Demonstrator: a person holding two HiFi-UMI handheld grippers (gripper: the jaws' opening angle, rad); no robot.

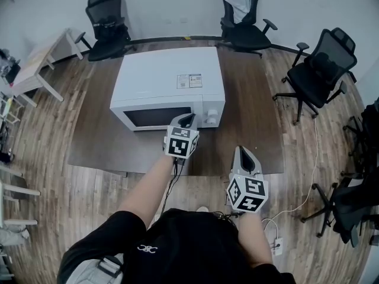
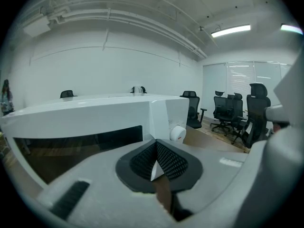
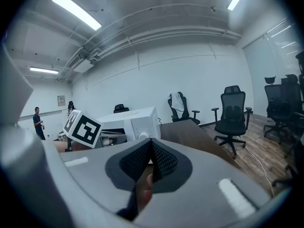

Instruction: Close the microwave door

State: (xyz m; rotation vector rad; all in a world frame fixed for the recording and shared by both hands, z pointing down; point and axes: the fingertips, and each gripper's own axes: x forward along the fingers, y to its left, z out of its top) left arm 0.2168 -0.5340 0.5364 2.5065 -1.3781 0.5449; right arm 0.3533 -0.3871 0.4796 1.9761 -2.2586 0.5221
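Observation:
A white microwave stands on a dark brown table, its front toward me. Its door with the dark window lies flat against the body. My left gripper is just in front of the door's right end, beside the control knobs, with its jaws shut and empty. In the left gripper view the microwave and a knob sit close beyond the left gripper. My right gripper hangs over the table's front edge, right of the microwave, shut and empty. The right gripper view looks past the right gripper to the microwave.
Black office chairs stand behind the table and to the right. A white desk is at the far left. A white cable runs across the wooden floor to a power strip.

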